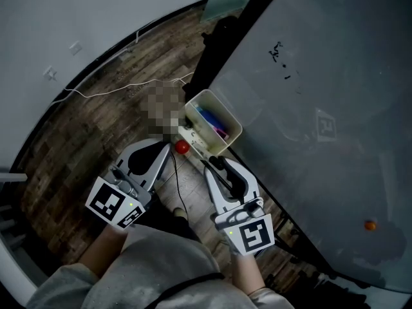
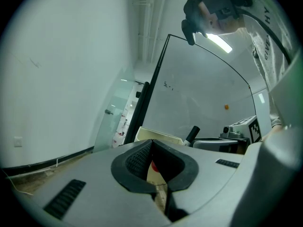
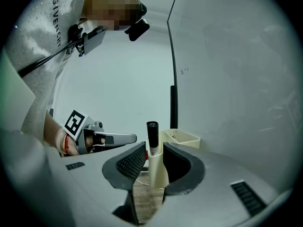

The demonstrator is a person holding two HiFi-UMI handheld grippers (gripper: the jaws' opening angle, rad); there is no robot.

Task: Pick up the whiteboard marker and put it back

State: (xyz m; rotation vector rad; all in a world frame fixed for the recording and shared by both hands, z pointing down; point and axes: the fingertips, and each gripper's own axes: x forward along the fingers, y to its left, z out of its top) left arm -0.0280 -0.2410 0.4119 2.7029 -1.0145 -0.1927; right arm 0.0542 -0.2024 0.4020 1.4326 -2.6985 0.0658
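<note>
Marker [image 3: 152,141]: upright between your right gripper's [image 1: 216,164] jaws, black cap up and pale body below. The jaws are closed onto its sides. It sits just in front of the tray [image 1: 225,109] and has not been put in.

Whiteboard [image 1: 322,76]: fills the right of the head view. Its dark left edge runs diagonally down past the tray. A few small black marks sit high on it and an orange dot [image 1: 369,224] low right.

Wall [image 1: 77,18]: pale, curves round the left side. The wood floor [image 1: 96,127] between wall and board is a narrow strip, which is all the room you have to move. A white cable [image 1: 122,87] trails across it.

Tray: cream, open-topped, fixed at the board's edge, with blue and pink items inside. There is open space above its rim.

Left gripper [image 2: 151,144]: jaw tips together, nothing held. It is beside your right gripper and pointed at the tray.

Red ball [image 1: 183,147]: just below the tray's near corner, off the left gripper's tip.

View differences:
- Only the head view shows the tray contents and the cable.
- Only the right gripper view shows the hold on the marker clearly.
- The left gripper view shows just the marker's black tip beside the tray, and a bit of red through the gap under its pads.
</note>
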